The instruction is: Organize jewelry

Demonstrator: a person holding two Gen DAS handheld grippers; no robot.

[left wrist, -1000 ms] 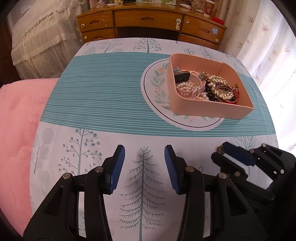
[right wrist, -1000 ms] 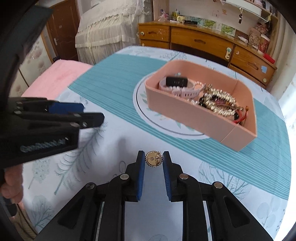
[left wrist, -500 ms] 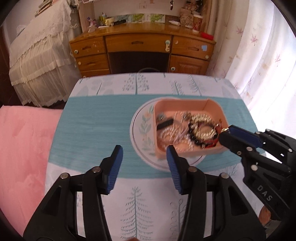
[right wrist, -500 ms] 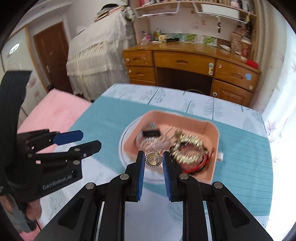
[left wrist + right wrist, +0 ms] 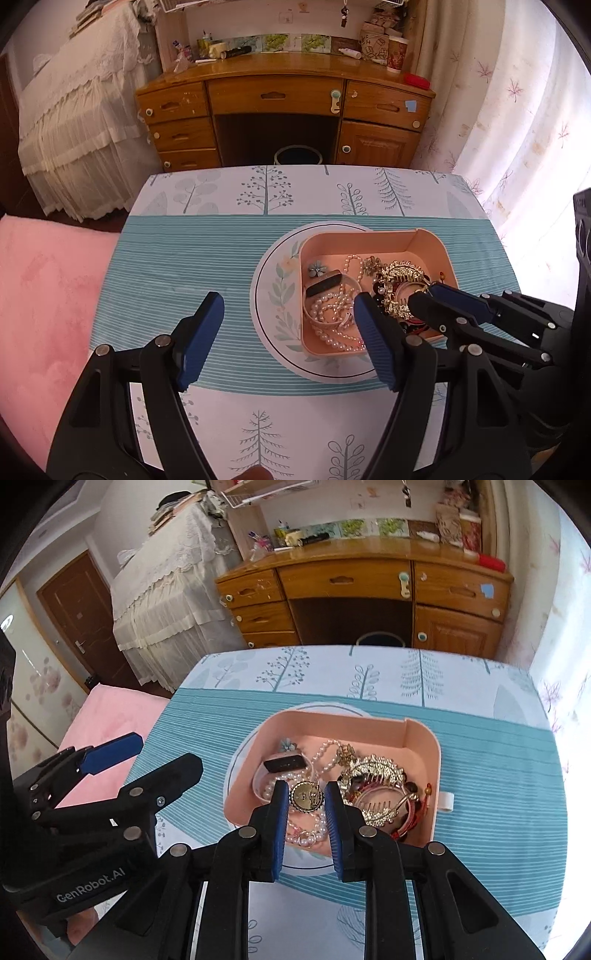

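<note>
My right gripper (image 5: 306,797) holds a round gold charm (image 5: 306,796). Its two blue fingers (image 5: 279,812) are close together and press on the charm from both sides. The charm hangs in the air over the pink tray (image 5: 421,738), above the side of the tray closest to me.

My left gripper (image 5: 288,325) holds nothing. Its fingers (image 5: 201,332) stand wide apart, and they have just been opening more. Nothing is between them. In the left camera, one finger is over the teal stripes just left of the tray, and the other finger is in front of the tray's near part.

The pink tray sits on the tabletop (image 5: 177,258), on a white circle with leaves printed on the cloth. The tray is full of jewelry. A string of white pearls (image 5: 332,314) lies in the near left part of the tray. A black watch face (image 5: 286,764) lies in the left part, just behind the pearls. A small blue flower (image 5: 317,268) lies at the far left of the tray. A gold leafy hair comb (image 5: 376,775) and some dark red beads fill the right part of the tray.

Behind the tray, past the tabletop, stands a wooden desk (image 5: 280,96) with drawers. A pink blanket (image 5: 44,295) lies far to the left of the tray.
</note>
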